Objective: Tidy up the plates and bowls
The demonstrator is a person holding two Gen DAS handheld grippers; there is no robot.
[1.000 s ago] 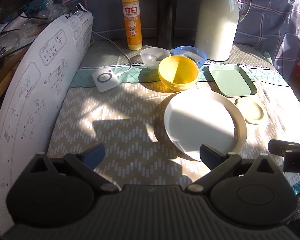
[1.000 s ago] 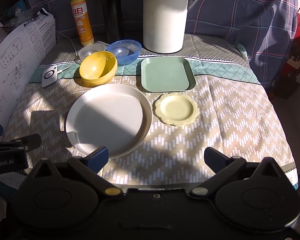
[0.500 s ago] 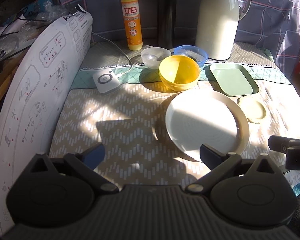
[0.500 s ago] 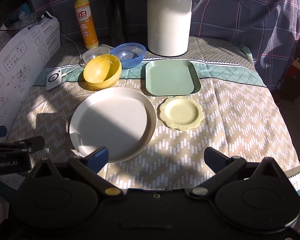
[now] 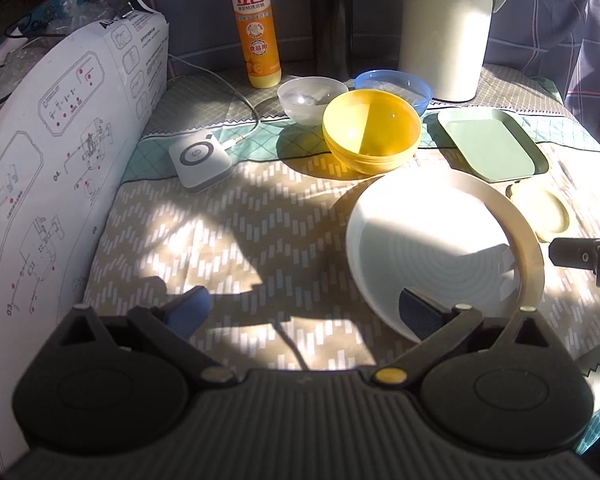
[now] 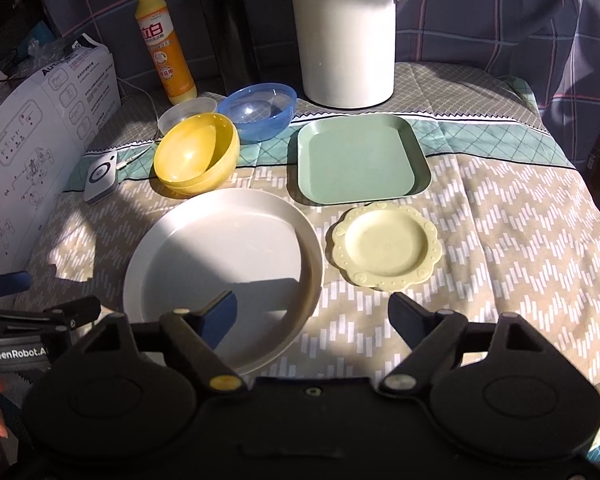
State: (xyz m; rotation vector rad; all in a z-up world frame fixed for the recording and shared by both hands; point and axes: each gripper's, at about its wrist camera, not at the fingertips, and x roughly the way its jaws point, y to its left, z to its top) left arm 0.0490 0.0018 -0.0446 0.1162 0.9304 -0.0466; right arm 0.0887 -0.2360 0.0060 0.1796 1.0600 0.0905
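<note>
Right gripper [image 6: 312,316]: lower and nearer than a second ago, jaws narrowing, nothing between; one pad over large round cream plate [image 6: 224,272]. Left gripper [image 5: 300,312]: spread, empty. Yellow plastic bowl [image 6: 196,154], green rectangular tray [image 6: 358,160], small scalloped yellow plate [image 6: 386,246]: unmoved, unstacked. Sorting barely begun; first pickup apparently imminent.

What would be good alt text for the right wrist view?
Open right tongs, closing with nothing held, hover over a large white plate and a small yellow scalloped plate on a patterned cloth. Behind are a green tray and yellow and blue bowls.
</note>
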